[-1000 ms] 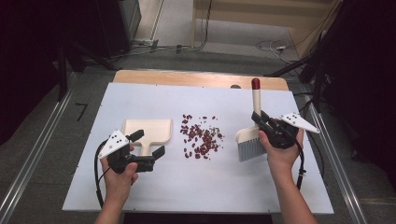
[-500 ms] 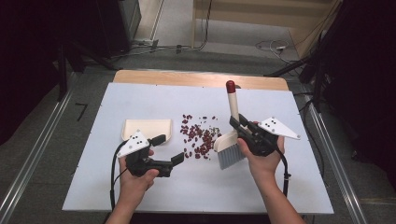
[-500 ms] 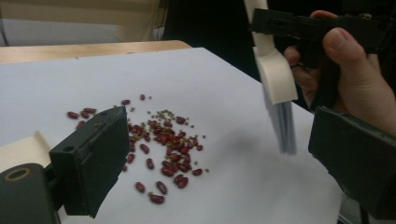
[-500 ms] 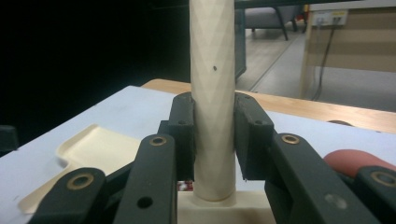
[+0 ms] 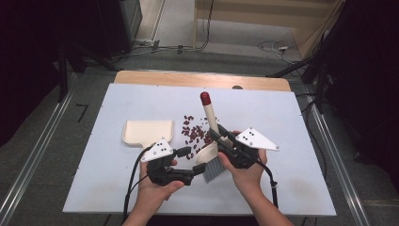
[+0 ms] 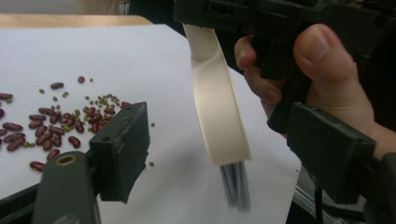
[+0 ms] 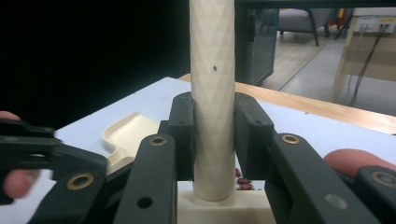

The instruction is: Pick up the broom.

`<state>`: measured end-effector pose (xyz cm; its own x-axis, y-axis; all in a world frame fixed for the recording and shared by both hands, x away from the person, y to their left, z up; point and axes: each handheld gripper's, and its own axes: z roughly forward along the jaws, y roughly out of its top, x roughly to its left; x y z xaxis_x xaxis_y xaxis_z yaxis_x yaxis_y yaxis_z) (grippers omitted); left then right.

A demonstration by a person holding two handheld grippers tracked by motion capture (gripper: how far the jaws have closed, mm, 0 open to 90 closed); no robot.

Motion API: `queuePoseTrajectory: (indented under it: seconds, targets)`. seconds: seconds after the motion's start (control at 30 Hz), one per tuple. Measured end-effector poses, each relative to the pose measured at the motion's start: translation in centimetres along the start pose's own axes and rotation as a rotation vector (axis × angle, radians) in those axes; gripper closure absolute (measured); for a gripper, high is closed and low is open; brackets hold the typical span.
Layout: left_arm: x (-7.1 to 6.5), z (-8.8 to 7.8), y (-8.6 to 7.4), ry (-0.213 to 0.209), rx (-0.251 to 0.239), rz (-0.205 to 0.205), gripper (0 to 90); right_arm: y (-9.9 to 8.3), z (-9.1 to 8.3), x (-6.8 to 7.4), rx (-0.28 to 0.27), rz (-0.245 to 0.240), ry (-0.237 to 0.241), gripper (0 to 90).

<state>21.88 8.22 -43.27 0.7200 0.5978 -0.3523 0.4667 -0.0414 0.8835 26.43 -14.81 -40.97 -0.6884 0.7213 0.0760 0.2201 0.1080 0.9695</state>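
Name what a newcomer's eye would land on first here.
The cream brush with its red-tipped handle, clamped in the right claw at the table's middle. Beside it, red beans lie scattered on the white table, with a cream dustpan to their left. The left claw's jaws have just been closing around the brush head.

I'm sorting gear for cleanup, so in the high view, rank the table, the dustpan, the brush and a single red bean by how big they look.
Largest to smallest in the high view:
1. table
2. dustpan and brush: they look alike in extent, and the brush is raised nearer the camera, so I won't rank them.
3. red bean
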Motion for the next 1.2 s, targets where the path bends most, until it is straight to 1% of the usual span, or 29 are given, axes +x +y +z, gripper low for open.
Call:
queuePoseTrajectory:
  seconds: [0.2, 0.27, 0.33, 0.4, 0.43, 0.47, 0.5, 0.6, 0.67, 0.7, 0.83, 0.87, 0.9, 0.93, 0.97, 1.03, 1.07, 1.1, 1.17, 1.2]
  targets:
    - [0.3, 0.6, -0.3, -0.051, 0.019, -0.044, 39.8, -0.1, 0.2, 1.4, 0.002, -0.026, 0.03, 69.4]
    - [0.3, 0.7, -0.3, -0.056, 0.03, -0.042, 44.6, -0.2, 0.3, 1.8, 0.002, -0.028, 0.036, 69.4]
    - [0.3, 0.9, -0.4, -0.072, 0.044, -0.045, 50.0, -0.2, 0.3, 2.0, 0.002, -0.034, 0.035, 69.4]
    - [0.3, 0.9, -0.4, -0.063, 0.048, -0.047, 56.3, -0.3, 0.3, 2.4, -0.002, -0.045, 0.04, 69.4]
    - [0.4, 0.8, -0.4, -0.06, 0.05, -0.053, 59.6, -0.2, 0.2, 2.5, -0.003, -0.044, 0.039, 69.4]
    - [0.4, 0.8, -0.4, -0.06, 0.05, -0.053, 61.6, -0.2, 0.2, 2.5, -0.005, -0.047, 0.045, 69.4]
    - [0.5, 0.8, -0.4, -0.058, 0.053, -0.06, 62.5, -0.2, 0.2, 2.6, -0.007, -0.053, 0.041, 69.3]
    - [0.3, 0.8, -0.4, -0.036, 0.067, -0.054, 65.1, -0.2, 0.1, 2.8, -0.014, -0.066, 0.029, 69.3]
    - [0.4, 0.7, -0.3, -0.034, 0.073, -0.054, 66.0, -0.2, 0.1, 2.9, -0.014, -0.07, 0.029, 69.3]
    - [0.5, 0.6, -0.3, -0.023, 0.083, -0.057, 66.6, -0.2, 0.1, 2.9, -0.014, -0.075, 0.033, 69.3]
    - [0.6, 0.2, -0.2, 0.012, 0.096, -0.029, 68.1, -0.1, 0.2, 3.1, -0.013, -0.092, 0.042, 68.6]
    - [0.7, 0.0, -0.1, 0.02, 0.098, -0.02, 68.2, 0.0, 0.2, 3.1, -0.006, -0.093, 0.051, 68.1]
    - [0.8, -0.1, -0.1, 0.02, 0.098, -0.015, 68.3, 0.2, 0.3, 3.0, 0.007, -0.097, 0.074, 64.7]
    - [1.0, -0.5, 0.1, 0.021, 0.106, 0.0, 68.3, 0.3, 0.2, 2.9, 0.014, -0.098, 0.096, 60.7]
    - [1.2, -0.8, 0.3, 0.028, 0.107, 0.012, 68.3, 0.5, 0.2, 2.8, 0.023, -0.112, 0.133, 57.1]
    - [1.6, -1.6, 0.7, 0.029, 0.101, 0.03, 68.4, 0.8, 0.0, 2.6, 0.041, -0.136, 0.168, 50.8]
    - [1.8, -2.0, 0.8, 0.031, 0.097, 0.042, 68.4, 0.9, 0.0, 2.5, 0.046, -0.143, 0.185, 49.6]
    - [2.1, -2.6, 1.0, 0.045, 0.096, 0.063, 68.4, 1.1, -0.1, 2.3, 0.053, -0.146, 0.202, 49.1]
    - [2.4, -3.2, 1.2, 0.051, 0.101, 0.091, 68.4, 1.6, -0.2, 1.7, 0.082, -0.152, 0.258, 48.5]
    - [2.7, -3.7, 1.2, 0.05, 0.104, 0.112, 68.4, 1.7, -0.2, 1.5, 0.095, -0.158, 0.28, 48.3]
